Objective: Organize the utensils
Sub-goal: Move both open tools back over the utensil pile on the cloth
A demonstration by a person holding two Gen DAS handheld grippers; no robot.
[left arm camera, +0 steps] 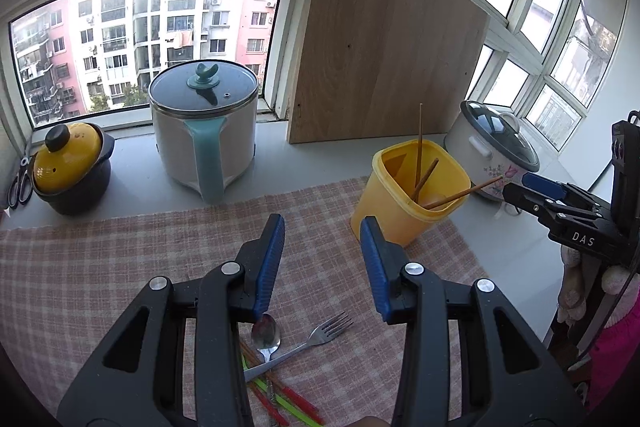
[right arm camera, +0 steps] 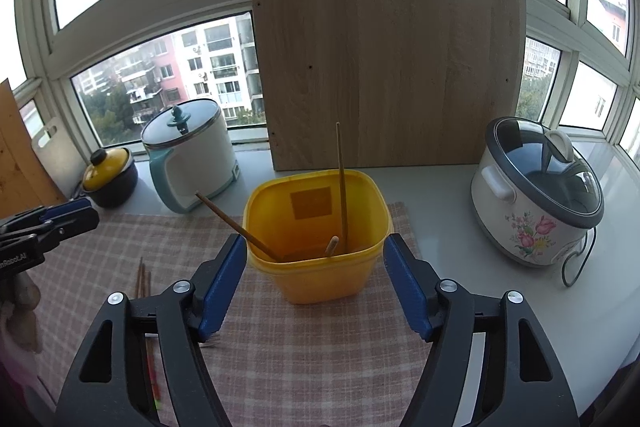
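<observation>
Three chopsticks (right arm camera: 342, 187) stand in tub (right arm camera: 320, 263). Spoon (left arm camera: 266, 335), fork (left arm camera: 316, 337), straws (left arm camera: 288, 399) remain on cloth (left arm camera: 120, 267). Left gripper (left arm camera: 322, 255) and right gripper (right arm camera: 316, 259): jaws wide, empty.

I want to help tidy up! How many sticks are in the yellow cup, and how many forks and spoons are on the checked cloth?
Sticks in the yellow cup: 3
Forks on the checked cloth: 1
Spoons on the checked cloth: 1
Total: 5
</observation>
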